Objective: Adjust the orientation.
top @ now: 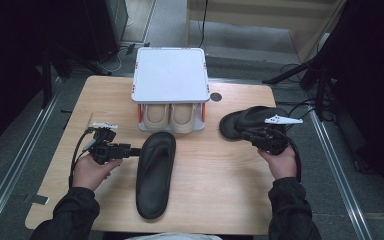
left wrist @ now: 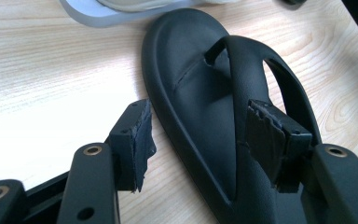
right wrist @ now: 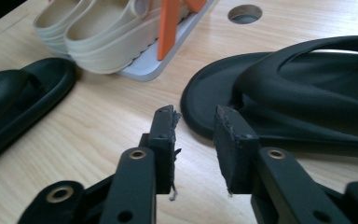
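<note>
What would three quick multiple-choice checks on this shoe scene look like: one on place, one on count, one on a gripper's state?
1. Where do the beige shoes sit?
A. on the rack's lower shelf
B. on the white top
C. on the floor

2. How many black sandals lie on the table?
A. one
B. two
C. three

3. How do the left gripper's jaws stand?
A. shut on the strap
B. open around the sandal's edge
C. shut on nothing

Key: 1 A, the pair sits under the rack's white top; 2 B, one sandal lies mid-table, the other sandal by the right gripper; 3 B, a wide gap shows between the pads.
</note>
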`<state>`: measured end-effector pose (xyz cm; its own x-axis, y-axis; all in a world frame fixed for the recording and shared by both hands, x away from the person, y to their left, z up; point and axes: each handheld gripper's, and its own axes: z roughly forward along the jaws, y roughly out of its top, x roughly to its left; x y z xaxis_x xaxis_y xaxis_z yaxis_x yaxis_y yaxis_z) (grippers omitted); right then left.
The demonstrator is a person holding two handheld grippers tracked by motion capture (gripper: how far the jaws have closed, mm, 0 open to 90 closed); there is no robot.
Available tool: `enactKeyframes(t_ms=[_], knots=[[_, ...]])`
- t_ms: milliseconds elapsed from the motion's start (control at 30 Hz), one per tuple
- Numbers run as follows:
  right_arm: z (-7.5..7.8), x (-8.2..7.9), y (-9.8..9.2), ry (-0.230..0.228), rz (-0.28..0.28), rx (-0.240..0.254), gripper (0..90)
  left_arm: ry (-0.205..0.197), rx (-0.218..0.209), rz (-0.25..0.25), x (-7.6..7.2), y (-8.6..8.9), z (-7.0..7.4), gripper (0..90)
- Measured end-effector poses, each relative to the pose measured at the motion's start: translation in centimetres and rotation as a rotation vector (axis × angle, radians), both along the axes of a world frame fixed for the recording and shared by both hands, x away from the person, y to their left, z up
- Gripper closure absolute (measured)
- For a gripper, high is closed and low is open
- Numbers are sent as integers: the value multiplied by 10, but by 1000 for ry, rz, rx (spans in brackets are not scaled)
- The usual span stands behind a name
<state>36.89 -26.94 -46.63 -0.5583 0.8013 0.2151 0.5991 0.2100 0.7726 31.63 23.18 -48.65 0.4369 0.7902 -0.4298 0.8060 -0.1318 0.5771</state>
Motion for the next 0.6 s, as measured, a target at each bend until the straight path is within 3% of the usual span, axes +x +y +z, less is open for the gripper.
enactKeyframes(t_ms=[233,600], knots=[[-3,7,-12,6,-36,22,753,-3,-24,13,3,3,-1,418],[-10,31,-33,27,-69,-13,863,-6,-17,27,3,9,-1,419]])
